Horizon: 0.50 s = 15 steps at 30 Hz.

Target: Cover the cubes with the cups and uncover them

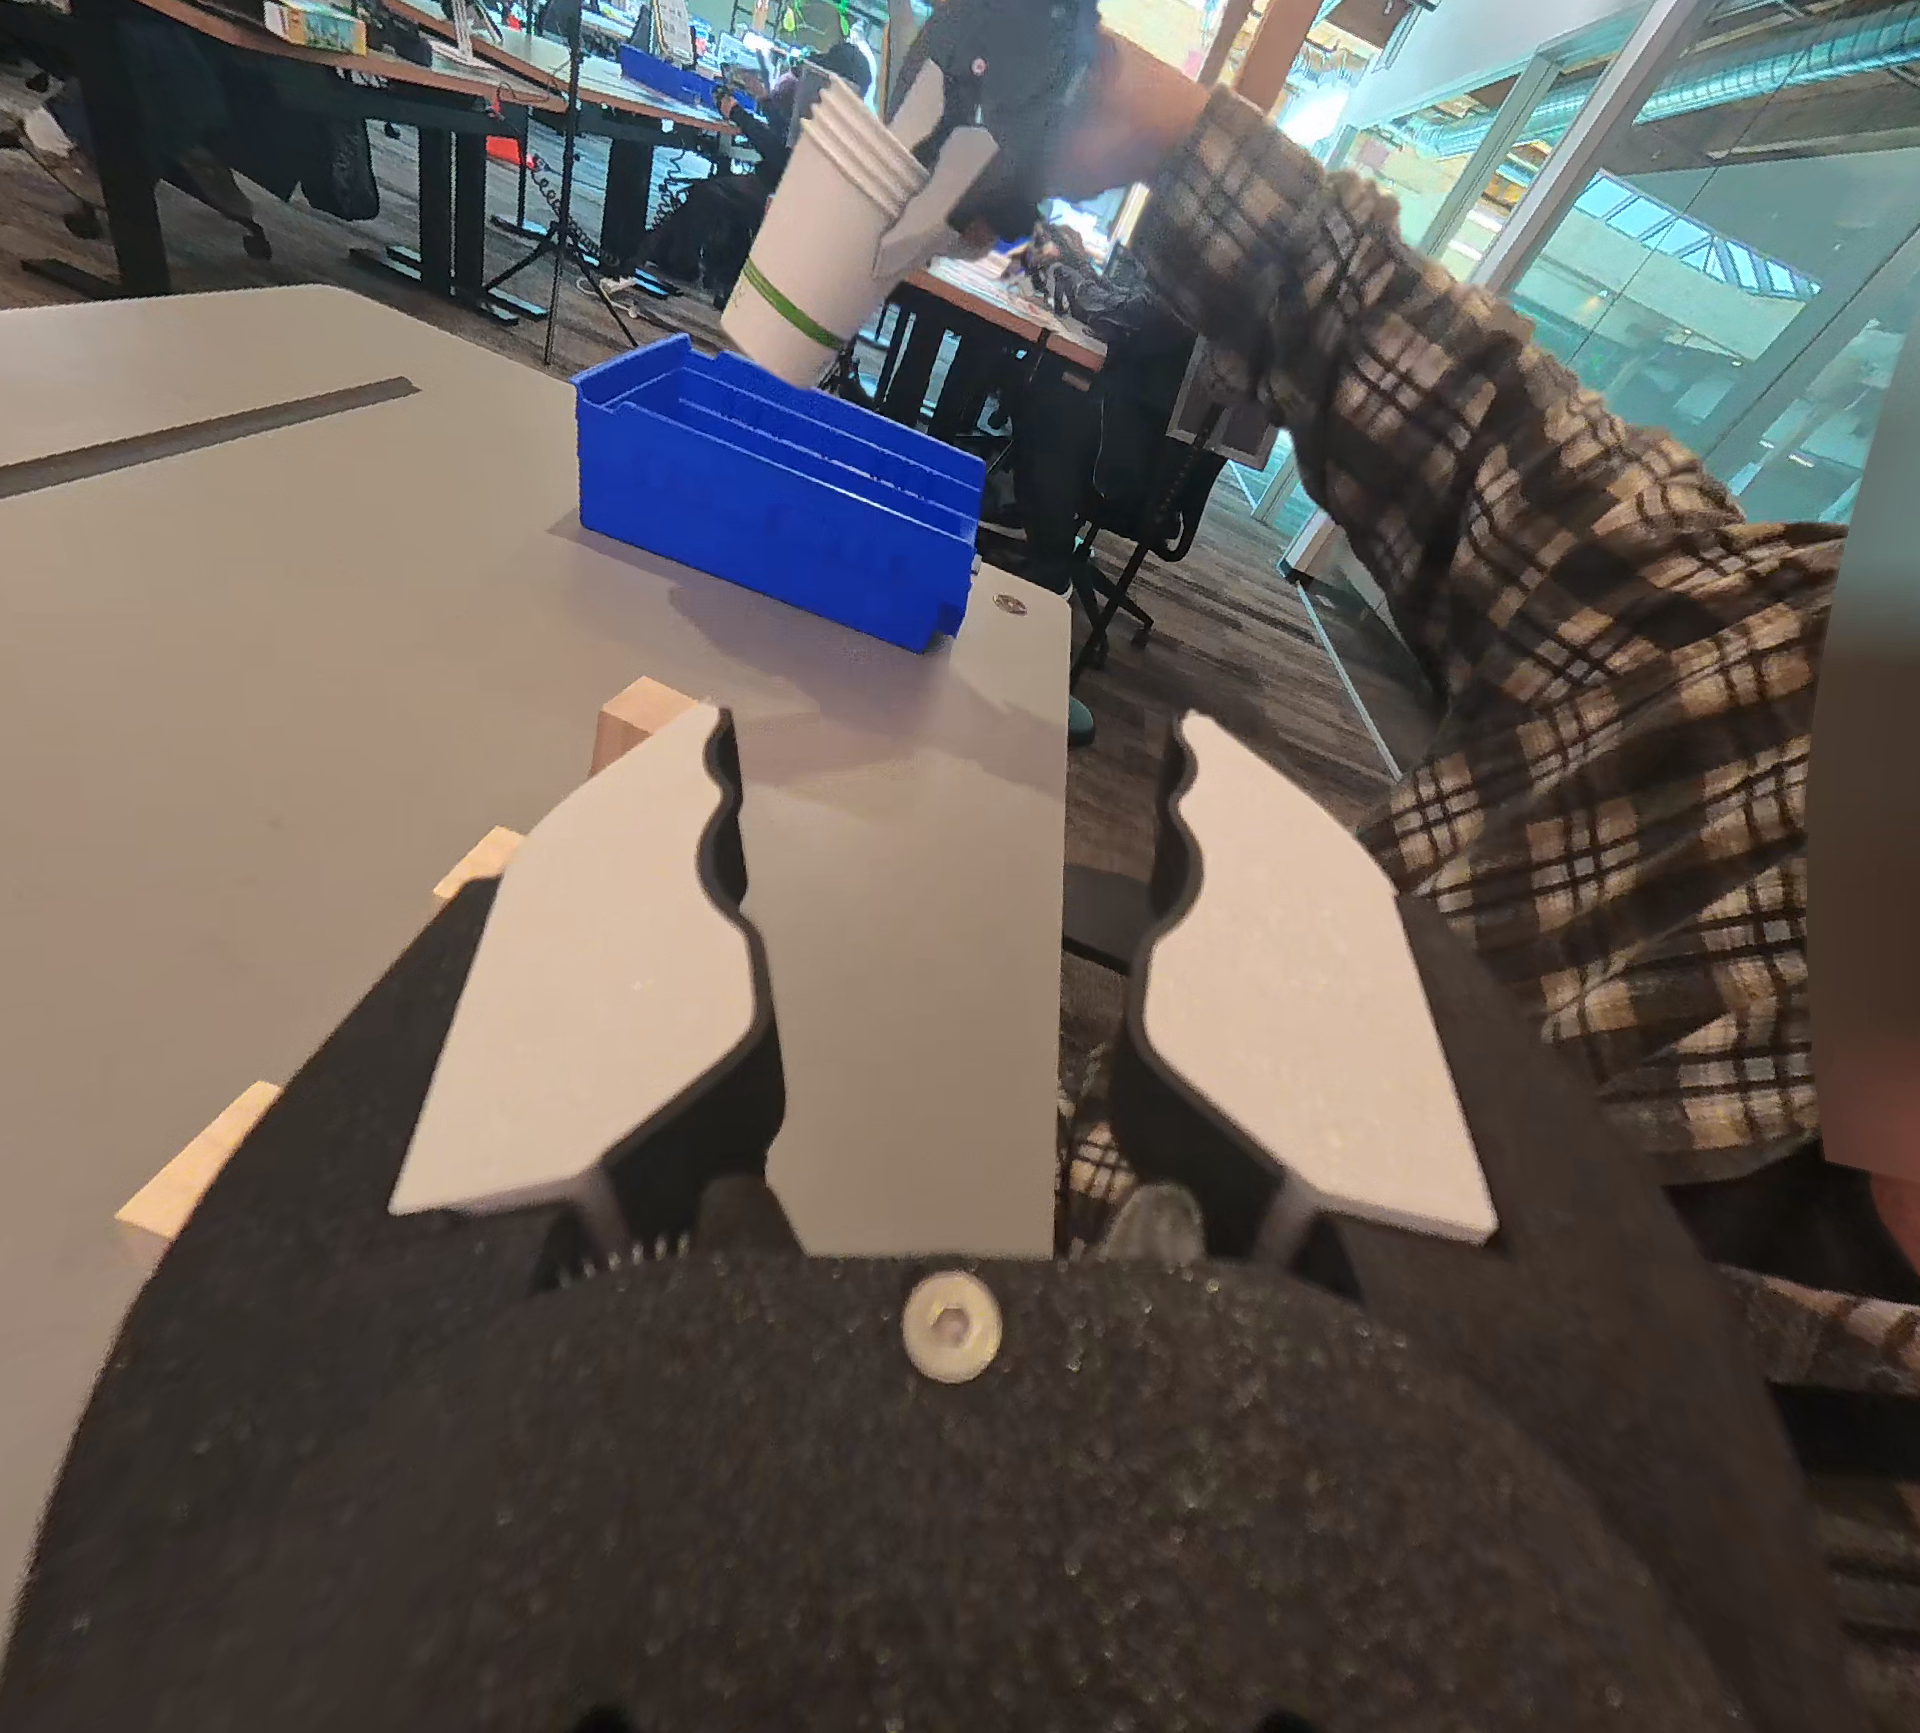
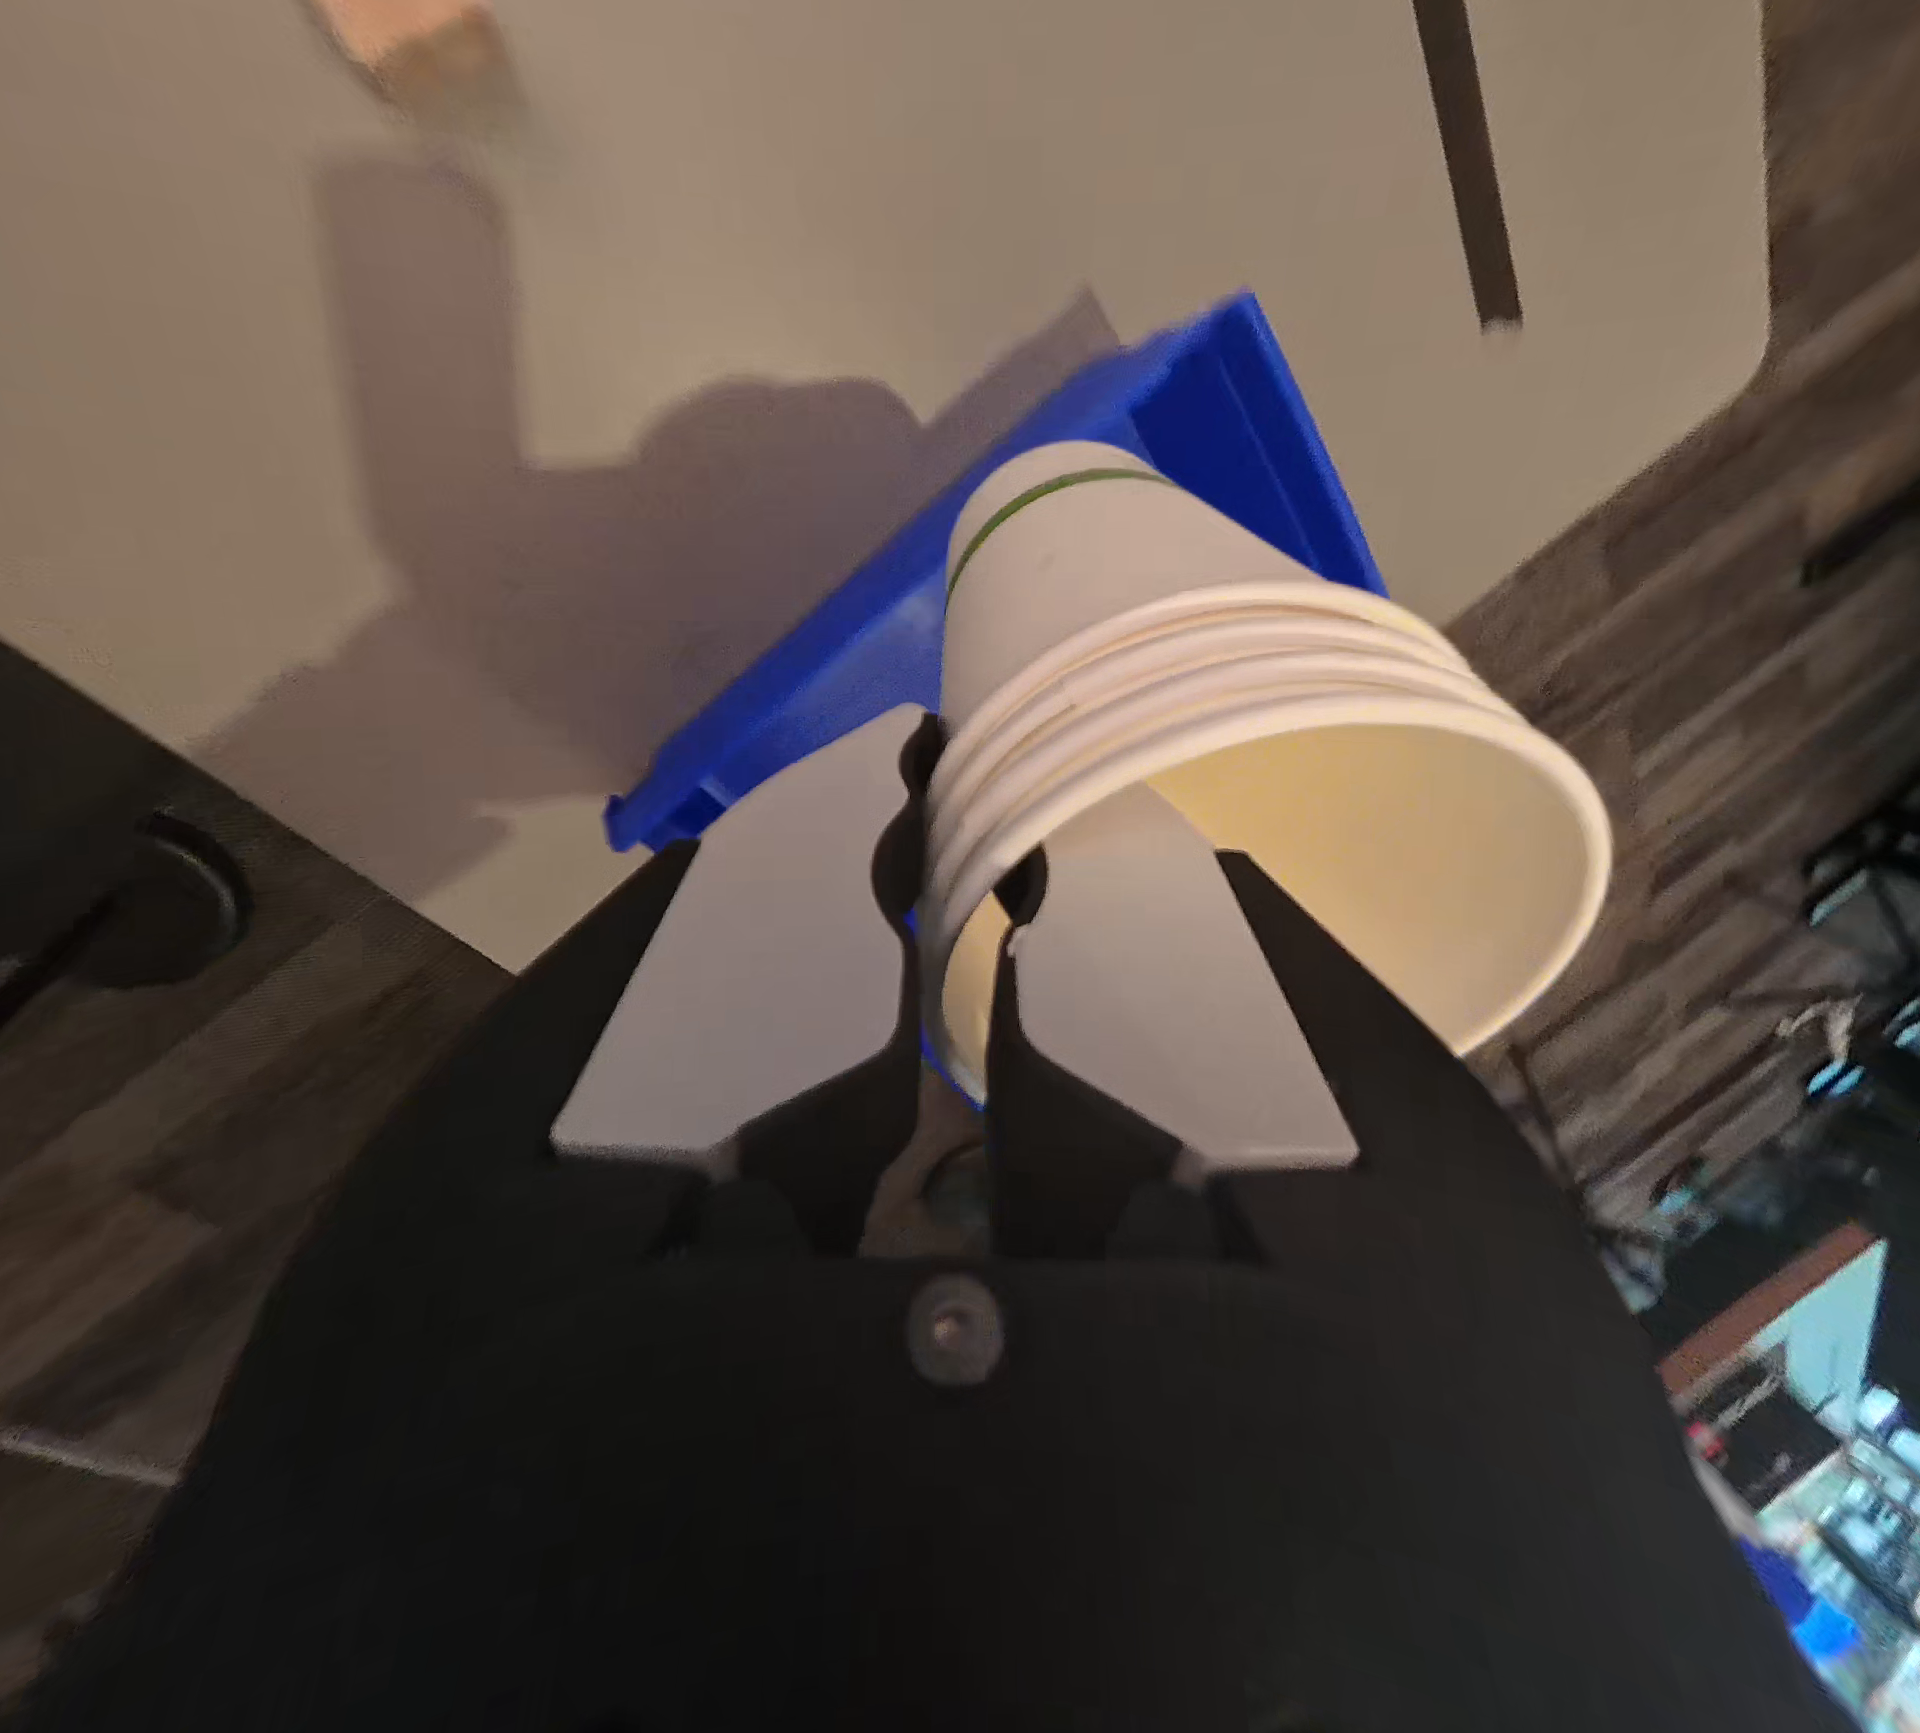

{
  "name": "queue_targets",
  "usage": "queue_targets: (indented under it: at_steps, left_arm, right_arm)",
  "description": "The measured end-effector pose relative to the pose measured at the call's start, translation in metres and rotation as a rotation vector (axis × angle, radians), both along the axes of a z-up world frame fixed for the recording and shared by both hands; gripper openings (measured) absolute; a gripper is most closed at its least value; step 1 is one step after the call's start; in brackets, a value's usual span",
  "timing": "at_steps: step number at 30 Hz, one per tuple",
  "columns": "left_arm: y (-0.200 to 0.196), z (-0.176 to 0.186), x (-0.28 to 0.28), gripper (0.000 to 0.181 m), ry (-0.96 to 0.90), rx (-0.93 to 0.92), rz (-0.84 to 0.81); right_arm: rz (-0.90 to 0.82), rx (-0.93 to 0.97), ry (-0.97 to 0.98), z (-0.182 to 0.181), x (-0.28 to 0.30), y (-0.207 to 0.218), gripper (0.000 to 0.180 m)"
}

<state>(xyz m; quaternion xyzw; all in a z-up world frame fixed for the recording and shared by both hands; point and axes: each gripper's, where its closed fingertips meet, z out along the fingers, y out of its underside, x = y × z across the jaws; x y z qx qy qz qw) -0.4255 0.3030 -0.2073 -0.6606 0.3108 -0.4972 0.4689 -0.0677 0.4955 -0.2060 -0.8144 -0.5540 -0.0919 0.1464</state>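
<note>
Right wrist view: right gripper [image 2: 961, 862] pinches stacked white cups [image 2: 1195, 696] above blue bin [image 2: 1247, 426]; left gripper [image 1: 951, 810] gapes empty; no lettering legible.

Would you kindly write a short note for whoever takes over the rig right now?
Right hand-held gripper: shut on the rim of the nested stack of white paper cups, held tilted in the air above the blue bin.
Left hand-held gripper: open, empty, over the table's edge.
Wooden cubes lie uncovered on the table, beside the left fingers.
Done: stack lifted. Left: separate the cups, cover each cube, then uncover them.
</note>
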Motion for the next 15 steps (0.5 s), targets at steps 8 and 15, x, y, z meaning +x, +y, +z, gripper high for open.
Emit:
queue_targets:
  at_steps: [8,15]
  left_arm:
    - [0.009,-0.020,0.011,0.075,0.056,-0.034,-0.021]
    - [0.019,-0.033,0.015,0.075,0.091,-0.053,-0.023]
  right_arm:
    - [-0.259,-0.194,-0.044,-0.067,0.064,0.049,0.007]
    - [-0.330,-0.294,-0.036,-0.117,0.086,0.074,0.007]
